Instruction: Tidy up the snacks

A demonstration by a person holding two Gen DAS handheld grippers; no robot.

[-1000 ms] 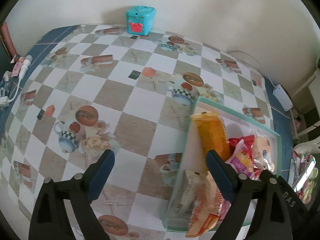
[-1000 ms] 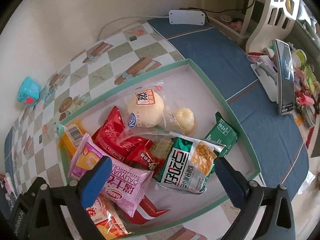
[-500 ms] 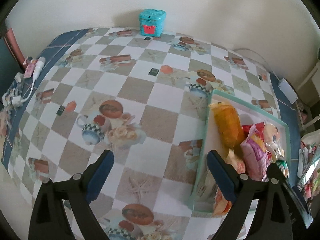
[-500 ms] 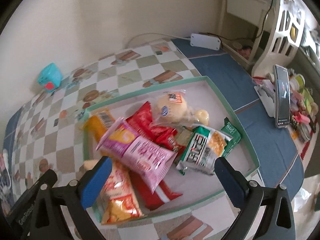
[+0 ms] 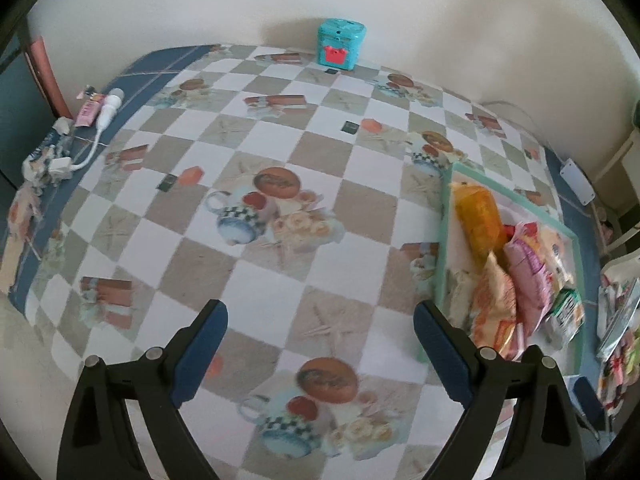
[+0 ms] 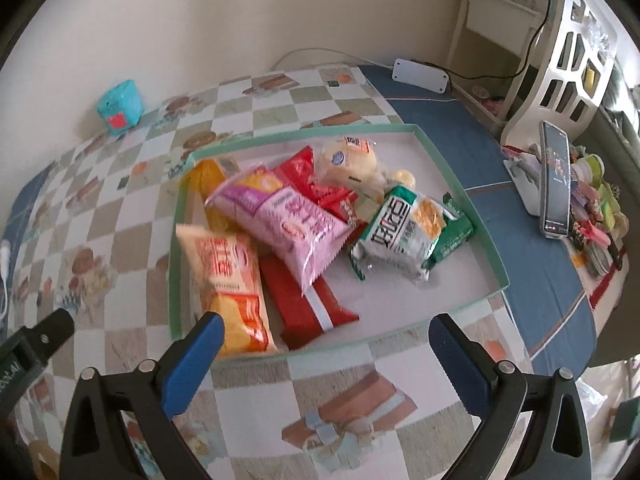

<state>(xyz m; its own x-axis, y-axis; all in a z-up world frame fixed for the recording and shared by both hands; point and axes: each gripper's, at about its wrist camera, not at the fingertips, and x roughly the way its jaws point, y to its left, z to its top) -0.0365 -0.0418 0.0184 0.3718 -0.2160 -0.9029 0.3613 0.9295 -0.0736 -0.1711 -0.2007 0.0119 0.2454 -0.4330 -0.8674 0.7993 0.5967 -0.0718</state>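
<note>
A shallow green-rimmed tray holds a pile of snack packets: a pink packet on top, a peach and orange packet, a red bar, a green and white packet, a wrapped bun and a yellow-orange packet. My right gripper hangs open and empty just in front of the tray's near rim. My left gripper is open and empty over the bare checked cloth. The tray lies to its right, just beyond its right finger.
A teal box stands at the far wall. Cables and small items lie at the table's left edge. A phone on a stand, clutter and a white adapter occupy the blue strip right of the tray.
Both grippers have drawn back from the tray. In the left view the tray slid towards the right edge; in the right view the whole tray now lies ahead of the fingers. Both stayed open.
</note>
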